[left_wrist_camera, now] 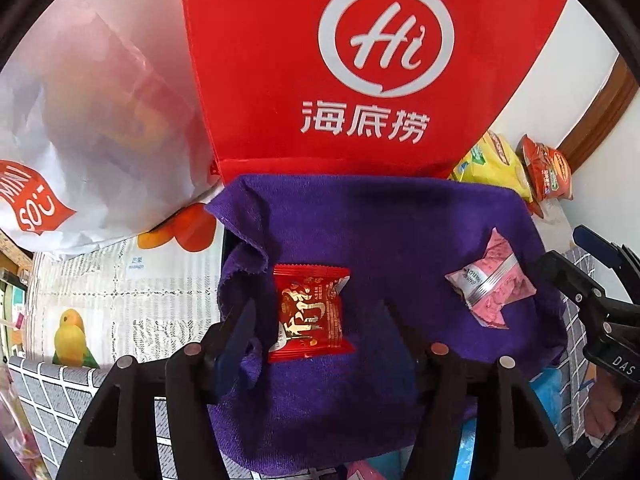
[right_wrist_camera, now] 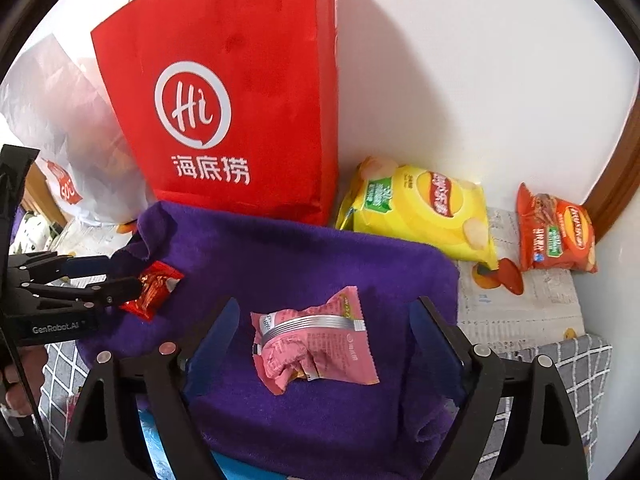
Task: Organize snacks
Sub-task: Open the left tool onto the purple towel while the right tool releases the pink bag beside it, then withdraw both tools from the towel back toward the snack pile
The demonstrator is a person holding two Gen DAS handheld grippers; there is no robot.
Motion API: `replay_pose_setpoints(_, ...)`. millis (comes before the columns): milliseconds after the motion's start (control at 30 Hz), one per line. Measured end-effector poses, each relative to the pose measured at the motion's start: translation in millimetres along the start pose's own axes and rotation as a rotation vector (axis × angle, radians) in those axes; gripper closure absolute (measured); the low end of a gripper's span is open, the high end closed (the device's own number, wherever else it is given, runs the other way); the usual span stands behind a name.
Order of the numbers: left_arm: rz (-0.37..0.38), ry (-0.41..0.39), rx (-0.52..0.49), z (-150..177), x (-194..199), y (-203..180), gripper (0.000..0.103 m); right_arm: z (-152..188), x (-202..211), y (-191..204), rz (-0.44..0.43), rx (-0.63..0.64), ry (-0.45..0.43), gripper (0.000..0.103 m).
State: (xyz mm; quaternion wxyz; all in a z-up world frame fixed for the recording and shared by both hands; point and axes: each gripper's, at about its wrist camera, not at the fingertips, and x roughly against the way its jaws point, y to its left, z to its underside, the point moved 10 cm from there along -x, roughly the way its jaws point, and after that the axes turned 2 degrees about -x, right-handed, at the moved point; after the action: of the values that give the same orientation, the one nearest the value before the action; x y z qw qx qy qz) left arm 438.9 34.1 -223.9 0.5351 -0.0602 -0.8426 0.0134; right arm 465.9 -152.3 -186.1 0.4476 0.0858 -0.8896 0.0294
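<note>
One red bag (right_wrist_camera: 224,120) upright at the wall, white plastic bag (left_wrist_camera: 80,120) beside it. One purple towel (right_wrist_camera: 300,264) spread in front. Two chip bags, yellow (right_wrist_camera: 420,208) and orange (right_wrist_camera: 554,236), right of the towel. Red snack packet (left_wrist_camera: 310,312) lies between open left gripper (left_wrist_camera: 316,316) fingers; pink snack packet (right_wrist_camera: 316,344) lies between open right gripper (right_wrist_camera: 324,340) fingers.

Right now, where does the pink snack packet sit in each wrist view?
Left wrist: pink snack packet at right, on the purple towel.
Right wrist: lower centre, between the open right gripper fingers.
Shared landmark: red Haidilao bag behind the towel.
</note>
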Motion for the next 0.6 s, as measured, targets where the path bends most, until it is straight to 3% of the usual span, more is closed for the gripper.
replay_pose_setpoints(267, -0.003, -0.066, -0.014, -8, 26, 0, 0.042, -12, 25, -3, 0.074, 0.006, -0.08, 0.016)
replay_pose_setpoints(433, 0.037, -0.128, -0.022, -12, 52, -5, 0.042, -7, 41, -1, 0.035, -0.081, -0.118, 0.016)
replay_pose_setpoints(600, 0.085, -0.171, -0.018, -13, 74, -14, 0.042, 14, 57, 18, -0.011, -0.023, -0.071, 0.016)
